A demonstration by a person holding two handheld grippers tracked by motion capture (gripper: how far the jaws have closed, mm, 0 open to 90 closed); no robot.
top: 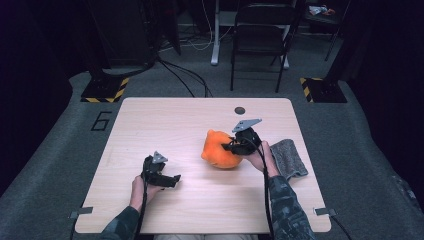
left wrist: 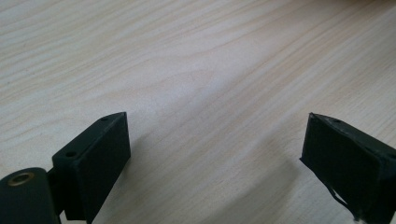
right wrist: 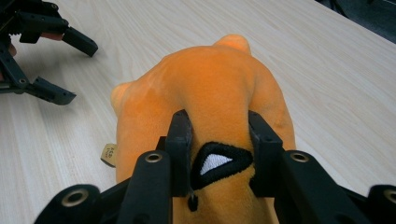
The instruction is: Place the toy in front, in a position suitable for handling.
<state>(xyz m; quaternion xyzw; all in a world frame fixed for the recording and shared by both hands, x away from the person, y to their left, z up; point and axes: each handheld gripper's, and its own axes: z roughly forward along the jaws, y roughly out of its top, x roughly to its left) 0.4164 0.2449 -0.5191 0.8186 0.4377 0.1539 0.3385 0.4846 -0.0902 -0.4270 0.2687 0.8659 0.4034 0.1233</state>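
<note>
The right gripper [right wrist: 219, 135] pinched the orange plush toy [right wrist: 205, 84] at frame centre; the left gripper [left wrist: 215, 154], lower left, stood spread over bare table [left wrist: 196, 60].

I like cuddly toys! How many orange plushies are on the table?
1. The orange plushie sits right of the table's middle, pinched in the right gripper, beside a grey cloth.
</note>
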